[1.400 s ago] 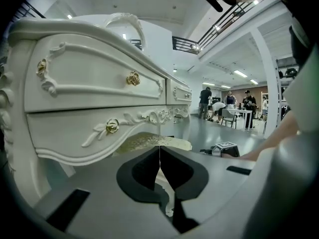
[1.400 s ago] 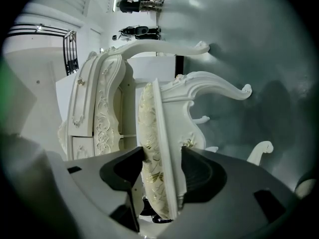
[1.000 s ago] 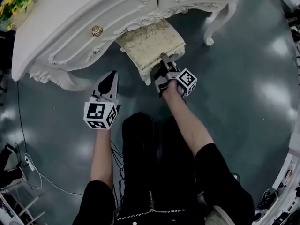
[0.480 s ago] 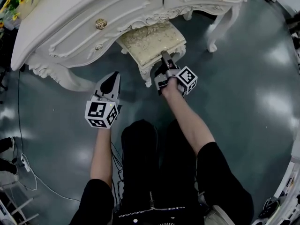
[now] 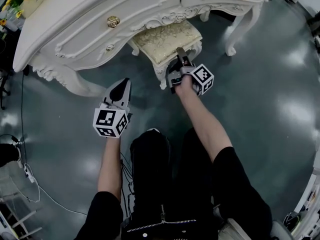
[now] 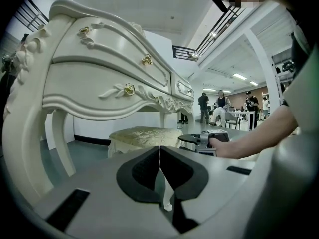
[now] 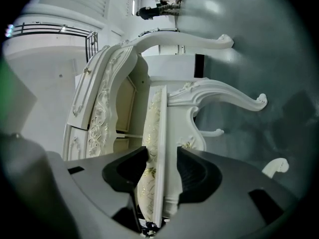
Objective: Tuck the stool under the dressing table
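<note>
Floor (image 5: 280, 109) bears dressing table (image 5: 75, 19), stool (image 5: 167, 39), perhaps cables (image 5: 21, 109).

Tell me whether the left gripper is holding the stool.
No, the left gripper is shut on nothing, apart from the stool; only the right gripper clamps its seat edge.

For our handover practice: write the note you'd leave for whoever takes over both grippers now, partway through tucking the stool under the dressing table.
Right gripper: jaws shut on the stool at its near seat edge.
Left gripper: jaws shut, empty, held off to the left of the stool.
Done: stool partly under the dressing table; its near edge sticks out.
Left: push it fully in, then release.
</note>
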The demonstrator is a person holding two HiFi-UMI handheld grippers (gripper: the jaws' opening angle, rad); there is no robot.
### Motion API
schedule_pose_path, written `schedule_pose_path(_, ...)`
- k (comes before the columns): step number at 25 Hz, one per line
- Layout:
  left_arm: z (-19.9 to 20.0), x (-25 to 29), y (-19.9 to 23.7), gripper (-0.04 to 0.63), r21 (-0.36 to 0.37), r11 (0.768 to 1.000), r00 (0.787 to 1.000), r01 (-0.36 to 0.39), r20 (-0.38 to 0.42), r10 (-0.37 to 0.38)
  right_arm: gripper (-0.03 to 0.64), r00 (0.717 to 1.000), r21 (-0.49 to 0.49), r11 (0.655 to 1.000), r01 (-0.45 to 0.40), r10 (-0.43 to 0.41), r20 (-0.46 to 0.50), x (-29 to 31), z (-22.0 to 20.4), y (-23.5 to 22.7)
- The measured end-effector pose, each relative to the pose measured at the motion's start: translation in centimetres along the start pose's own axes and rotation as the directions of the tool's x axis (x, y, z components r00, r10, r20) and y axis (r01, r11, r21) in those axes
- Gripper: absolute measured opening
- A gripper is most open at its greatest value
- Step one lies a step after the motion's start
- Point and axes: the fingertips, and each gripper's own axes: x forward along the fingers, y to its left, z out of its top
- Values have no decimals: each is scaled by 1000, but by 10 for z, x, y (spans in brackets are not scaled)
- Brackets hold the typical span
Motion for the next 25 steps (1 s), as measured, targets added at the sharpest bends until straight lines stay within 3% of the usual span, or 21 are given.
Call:
schedule_pose_path(12,-4,-4,12,21,8,1000,1000,-11,-14,11,196,1000,-37,999,7,-7,16,24,6,-1)
schedule_pose_path(17,-3,-6,10,21,9,1000,1000,-9,-12,9,196,1000,-55,998,-3,2,-28,23,7,1)
schedule_pose_path(20,-2,-5,8,21,14,1000,1000,-3,-10,3,146,995,-211,977,0,-21,-99,18,4,9)
schedule_pose_path(25,7,-7,3,21,23,1000,1000,2,-2,-2,76,978,-533,846,-35,-81,-192,-1,-2,22)
